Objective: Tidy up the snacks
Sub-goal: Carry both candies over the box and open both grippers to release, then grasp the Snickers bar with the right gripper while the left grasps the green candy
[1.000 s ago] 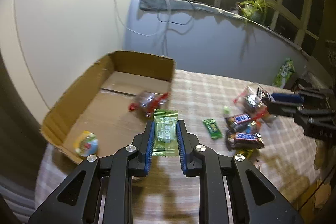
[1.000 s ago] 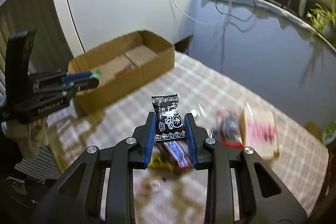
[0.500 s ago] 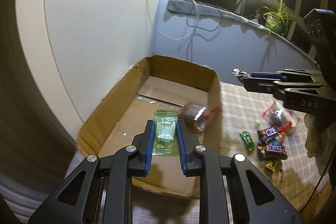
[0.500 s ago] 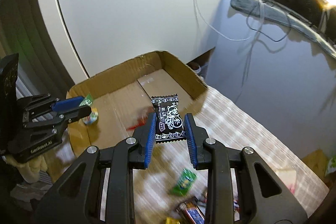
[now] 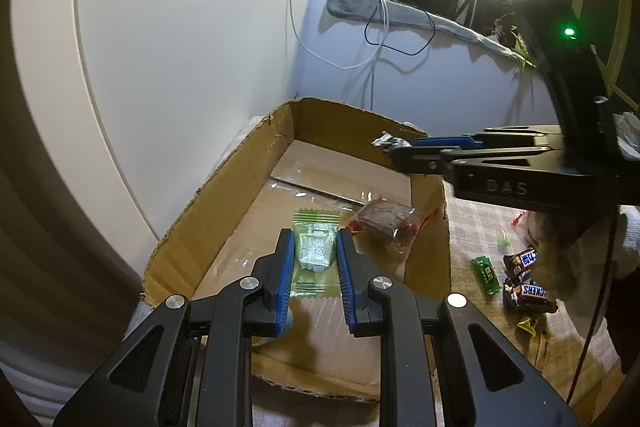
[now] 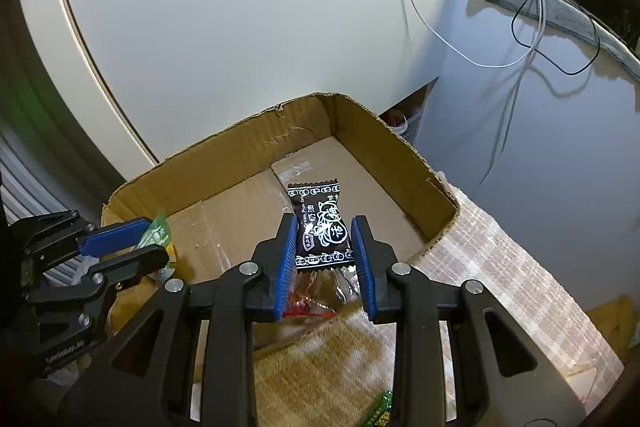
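Tools both clamped: left tool [image 5: 313, 254] on green candy [image 5: 315, 251], right tool [image 6: 324, 251] on black candy [image 6: 321, 227].

Two black handheld grippers with blue pads

Left gripper [image 5: 313, 259] and right gripper [image 6: 325, 251]: silver screws, triangular cut-outs, ribbed blue fingers [image 5: 285, 267]; right's side lettered "DAS".
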Tool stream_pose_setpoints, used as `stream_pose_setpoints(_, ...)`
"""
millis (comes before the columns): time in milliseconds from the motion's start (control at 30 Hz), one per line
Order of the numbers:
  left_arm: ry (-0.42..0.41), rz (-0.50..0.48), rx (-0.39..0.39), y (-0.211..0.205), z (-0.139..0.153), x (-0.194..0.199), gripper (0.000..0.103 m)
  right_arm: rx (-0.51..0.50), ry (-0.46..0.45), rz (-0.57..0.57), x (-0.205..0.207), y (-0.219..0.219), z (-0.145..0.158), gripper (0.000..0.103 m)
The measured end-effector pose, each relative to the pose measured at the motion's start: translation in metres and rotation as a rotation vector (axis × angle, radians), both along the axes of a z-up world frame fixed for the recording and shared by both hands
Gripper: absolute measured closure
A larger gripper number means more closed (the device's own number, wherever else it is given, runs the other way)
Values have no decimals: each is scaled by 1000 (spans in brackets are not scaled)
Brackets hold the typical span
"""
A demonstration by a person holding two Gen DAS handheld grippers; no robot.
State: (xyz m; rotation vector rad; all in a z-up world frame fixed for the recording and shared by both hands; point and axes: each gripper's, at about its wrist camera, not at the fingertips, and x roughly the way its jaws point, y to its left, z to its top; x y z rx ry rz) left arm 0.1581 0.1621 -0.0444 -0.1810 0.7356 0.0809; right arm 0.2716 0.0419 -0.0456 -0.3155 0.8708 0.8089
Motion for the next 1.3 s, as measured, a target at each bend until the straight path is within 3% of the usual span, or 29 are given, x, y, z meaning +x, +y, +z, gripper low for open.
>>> stream_pose_setpoints(100, -2, -2, 3, 0, 0, 1, 81, -3, 0, 0, 3, 1, -1, 73)
stream_pose_setpoints(133, 0, -1, 4, 0, 0, 1, 79, -2, 0, -3, 3, 0, -1, 63)
stream_pose_setpoints(167, 1, 0, 3, 1, 0, 1, 70, -2, -3, -8, 3, 0, -1, 54)
stream_pose_setpoints(200, -1, 6, 3, 1, 0, 1, 63, -2, -7, -14, 3, -1, 0, 35)
stream_pose_setpoints(233, -4, 9, 4, 1, 1, 0, 52, 0, -17, -19, 3, -3, 1, 25)
stream_pose_setpoints(267, -8, 8, 4, 0, 1, -1, 50, 1, -23, -20, 2, -4, 2, 23)
stream_pose_setpoints(633, -19, -3, 7, -8, 7, -5, 50, 15, -53, -74, -1, -30, 13, 22)
stream_pose_setpoints(933, -36, -42, 1, -29, 14, -15, 50, 103, -83, -82, -21, -77, 37, 21)
stream_pose_setpoints(1300, -50, -136, 1, -76, 18, -22, 50, 42, -82, -101, -73, -151, 34, 21)
